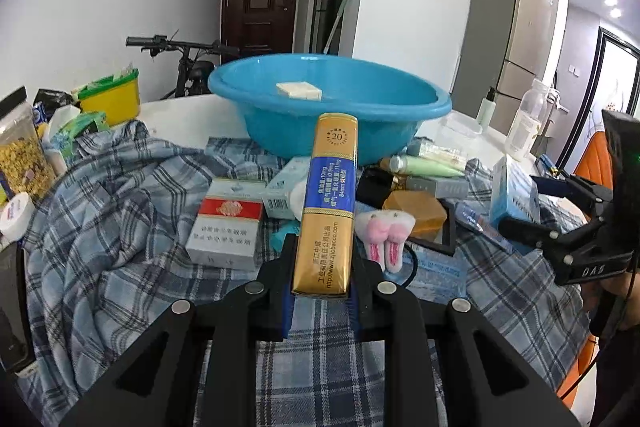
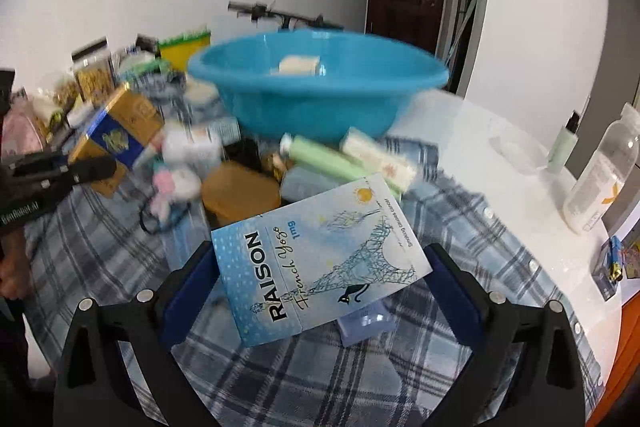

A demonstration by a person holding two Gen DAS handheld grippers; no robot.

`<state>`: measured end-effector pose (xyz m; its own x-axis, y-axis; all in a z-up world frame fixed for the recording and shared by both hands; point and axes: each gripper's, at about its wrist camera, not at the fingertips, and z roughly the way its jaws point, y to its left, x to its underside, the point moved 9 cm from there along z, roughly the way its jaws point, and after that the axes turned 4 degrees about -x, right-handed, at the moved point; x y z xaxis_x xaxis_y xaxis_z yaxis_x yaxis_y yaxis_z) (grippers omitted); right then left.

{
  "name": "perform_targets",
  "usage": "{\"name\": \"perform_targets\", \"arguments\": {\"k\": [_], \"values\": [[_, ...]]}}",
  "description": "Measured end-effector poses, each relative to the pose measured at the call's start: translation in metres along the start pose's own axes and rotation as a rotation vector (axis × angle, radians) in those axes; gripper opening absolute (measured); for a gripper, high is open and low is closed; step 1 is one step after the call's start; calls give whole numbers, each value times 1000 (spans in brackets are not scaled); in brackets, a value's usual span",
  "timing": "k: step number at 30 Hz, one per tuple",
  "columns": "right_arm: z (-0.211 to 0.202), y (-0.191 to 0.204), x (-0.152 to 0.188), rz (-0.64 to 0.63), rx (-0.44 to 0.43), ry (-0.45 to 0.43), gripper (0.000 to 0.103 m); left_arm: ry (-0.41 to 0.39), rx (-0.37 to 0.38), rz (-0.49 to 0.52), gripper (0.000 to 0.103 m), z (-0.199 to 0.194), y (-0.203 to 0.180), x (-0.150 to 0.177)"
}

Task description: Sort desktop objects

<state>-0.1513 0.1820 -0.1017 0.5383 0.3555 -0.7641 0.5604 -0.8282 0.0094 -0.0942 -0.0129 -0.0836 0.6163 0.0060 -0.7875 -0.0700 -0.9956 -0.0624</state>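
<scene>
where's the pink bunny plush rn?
Left wrist view: pink bunny plush lies on the plaid shirt, just right of the gold cigarette pack clamped in the left gripper.

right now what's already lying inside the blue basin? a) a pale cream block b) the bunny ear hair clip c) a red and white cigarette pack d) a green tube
a: a pale cream block lies alone in the blue basin; the red and white cigarette pack, green tube and bunny ear hair clip all lie outside it on the plaid cloth.
</scene>
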Motion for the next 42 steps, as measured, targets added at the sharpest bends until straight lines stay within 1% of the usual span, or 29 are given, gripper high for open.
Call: {"name": "perform_targets", "arguments": {"k": [4, 6, 9, 13, 17, 21, 25, 28, 31, 33, 35, 37, 40, 42], "values": [[-9, 7, -26, 8, -7, -77, 99, -21, -13, 0, 23, -9, 4, -11], [-13, 7, -39, 13, -7, -129, 99, -31, -19, 2, 23, -12, 5, -18], [-13, 5, -57, 21, 4, -168, 99, -57, -37, 11, 23, -18, 5, -32], [-12, 7, -83, 25, -19, -207, 99, -91, -44, 23, 23, -23, 3, -59], [-15, 14, -114, 0, -37, -254, 99, -122, -23, 15, 23, -25, 2, -87], [-10, 15, -144, -11, -55, -300, 100, -159, -60, 34, 23, -23, 3, -118], [-1, 10, -175, -23, -63, -359, 99, -207, -97, 42, 23, -12, 9, -153], [14, 4, -195, -23, -74, -378, 99, -206, -89, 19, 23, 8, 18, -175], [30, -1, -203, -31, -68, -386, 99, -194, -81, -10, 23, 34, 30, -190], [37, -4, -200, -48, -31, -401, 99, -183, -80, -19, 23, 51, 36, -192], [41, -5, -193, -64, 22, -397, 99, -179, -87, -33, 23, 68, 44, -187], [45, -2, -189, -66, 11, -389, 99, -137, -133, 7, 23, 85, 48, -176], [50, 2, -185, -66, -11, -372, 99, -138, -164, 58, 23, 96, 45, -164], [55, 2, -181, -89, 41, -367, 99, -150, -160, 70, 23, 96, 40, -158]]}}
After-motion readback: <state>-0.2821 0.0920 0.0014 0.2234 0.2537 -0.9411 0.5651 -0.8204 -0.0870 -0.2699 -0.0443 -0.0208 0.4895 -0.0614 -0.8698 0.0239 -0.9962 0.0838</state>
